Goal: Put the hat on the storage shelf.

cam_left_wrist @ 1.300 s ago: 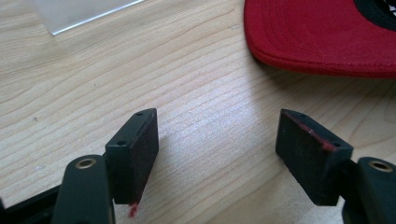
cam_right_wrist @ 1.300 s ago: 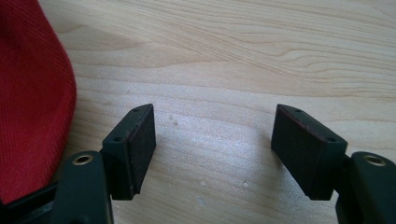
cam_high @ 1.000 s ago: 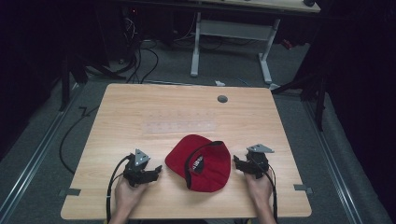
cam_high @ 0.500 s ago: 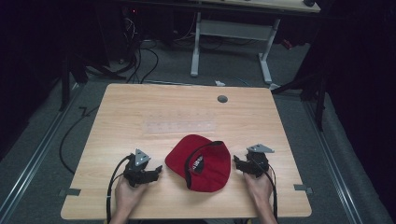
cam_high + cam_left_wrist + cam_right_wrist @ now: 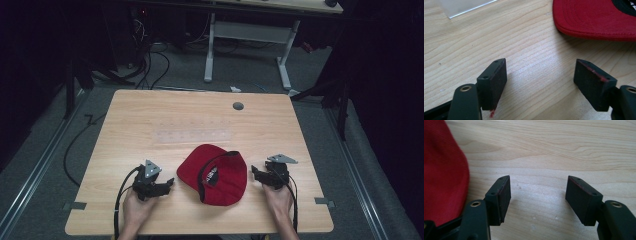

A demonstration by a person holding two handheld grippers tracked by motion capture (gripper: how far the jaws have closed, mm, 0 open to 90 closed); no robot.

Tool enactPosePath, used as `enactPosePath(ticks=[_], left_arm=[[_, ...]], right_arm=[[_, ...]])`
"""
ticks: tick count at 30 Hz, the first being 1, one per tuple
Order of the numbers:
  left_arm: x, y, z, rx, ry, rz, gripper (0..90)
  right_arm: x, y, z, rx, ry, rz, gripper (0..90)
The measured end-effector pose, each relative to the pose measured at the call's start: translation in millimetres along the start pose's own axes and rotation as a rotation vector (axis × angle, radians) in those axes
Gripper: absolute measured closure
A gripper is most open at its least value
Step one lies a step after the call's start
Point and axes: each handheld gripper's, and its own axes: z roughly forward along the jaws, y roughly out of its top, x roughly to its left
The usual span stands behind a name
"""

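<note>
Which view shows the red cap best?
The high view: the whole cap lies on the table between both grippers, opening up. The left gripper view shows just its brim edge; the right gripper view shows one red side.

- I work in what looks like a lab or test room, dim all round my lit desk (image 5: 150,115).
- My desk is bare light wood with a grey cable port (image 5: 238,106) near its far edge.
- Black cables (image 5: 150,60) run loose over the grey carpet past the far left corner.
- A second desk on a white frame (image 5: 247,35) stands behind mine.
- Tape marks (image 5: 74,205) sit at both near corners.
</note>
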Motion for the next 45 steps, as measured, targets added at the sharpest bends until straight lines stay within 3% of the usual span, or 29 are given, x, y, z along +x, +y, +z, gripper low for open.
enactPosePath(ticks=[6,10,16,26,32,39,45], left_arm=[[0.0,0.0,0.0,0.001,0.0,0.0,26.7],[0.0,0.0,0.0,0.001,-0.001,0.0,26.6],[0.0,0.0,0.0,0.001,0.0,0.0,26.6],[0.0,0.0,0.0,0.001,-0.001,0.0,26.6],[0.0,0.0,0.0,0.001,-0.001,0.0,26.6],[0.0,0.0,0.0,0.001,-0.001,0.0,26.5],[0.0,0.0,0.0,0.001,0.0,0.0,26.5]], right_arm=[[-1.3,1.4,-12.5,-0.064,0.047,0.011,36.9],[-0.7,2.4,-16.5,-0.072,0.083,0.023,34.8],[6.7,14.0,-23.1,-0.104,0.138,-0.006,32.0],[22.6,36.7,-20.6,-0.109,0.205,-0.055,28.7],[31.7,48.5,-15.7,-0.075,0.244,-0.076,27.9],[47.1,61.6,7.3,-0.006,0.299,-0.124,26.6],[50.3,64.8,22.0,0.021,0.333,-0.12,26.9]])
